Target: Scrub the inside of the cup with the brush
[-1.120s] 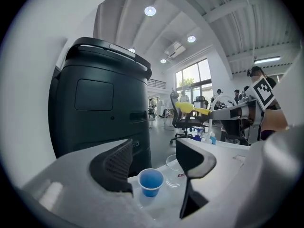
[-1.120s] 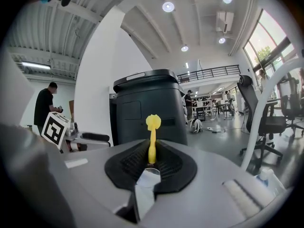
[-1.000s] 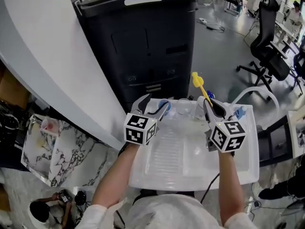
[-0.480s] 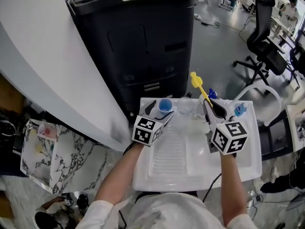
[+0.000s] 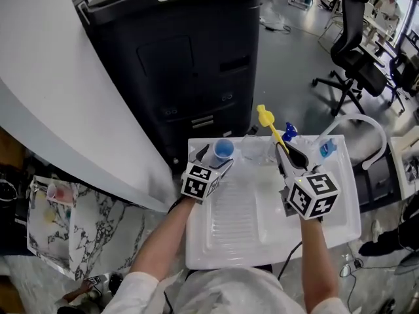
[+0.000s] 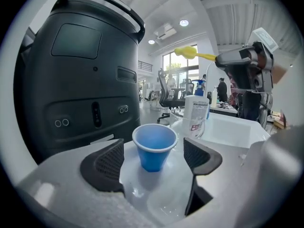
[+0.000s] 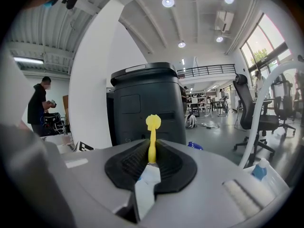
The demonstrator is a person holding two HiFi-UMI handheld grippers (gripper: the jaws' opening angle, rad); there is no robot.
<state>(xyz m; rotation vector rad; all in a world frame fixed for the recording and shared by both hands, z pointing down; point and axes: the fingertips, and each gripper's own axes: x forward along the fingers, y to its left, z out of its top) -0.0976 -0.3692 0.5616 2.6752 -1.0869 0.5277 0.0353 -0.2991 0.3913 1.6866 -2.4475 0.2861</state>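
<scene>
**Bright daylight, hard fisheye bend**

Round ceiling lights [image 7: 167, 2] shine at twelve o'clock in the right gripper view, and tall windows [image 7: 266, 39] at two o'clock burn out to white. Both gripper views bow strongly toward the rim, with black corners. Whatever lies closest to each lens at six o'clock smears into soft grey. The yellow brush [image 7: 152, 139] and the blue cup [image 6: 154, 146] are sharp. The cup throws a faint shadow toward six o'clock on the wet white sink tray [image 6: 142, 196], where small glints show. In the head view the tray nears glare and the black bin [image 5: 183, 51] is dull.
</scene>
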